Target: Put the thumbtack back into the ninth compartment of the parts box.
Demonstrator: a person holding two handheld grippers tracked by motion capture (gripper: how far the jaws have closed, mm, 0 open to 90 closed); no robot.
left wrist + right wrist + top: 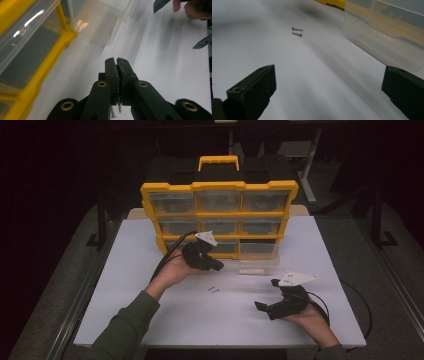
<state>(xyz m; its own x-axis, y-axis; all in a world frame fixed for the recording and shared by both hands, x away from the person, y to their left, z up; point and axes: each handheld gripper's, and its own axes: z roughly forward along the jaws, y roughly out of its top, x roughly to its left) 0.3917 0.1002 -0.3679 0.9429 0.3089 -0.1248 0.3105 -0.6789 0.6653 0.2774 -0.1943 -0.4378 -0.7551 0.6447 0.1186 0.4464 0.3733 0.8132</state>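
Screws [297, 31] lie untouched; left hand-held gripper [117, 60] closed, empty.

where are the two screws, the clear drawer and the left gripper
screws [297, 32], right gripper view, between the pair's shafts
clear drawer [384, 32], right gripper view, its side wall
left gripper [117, 60], left gripper view, closed jaw tips

Yellow organiser [218, 185] w/ clear drawers, clear bin [387, 37], white table [150, 315], black tongs [117, 65], grey screws [297, 32].

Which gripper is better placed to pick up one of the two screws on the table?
Probably right: the right gripper is open and faces the screws. The left gripper is shut.
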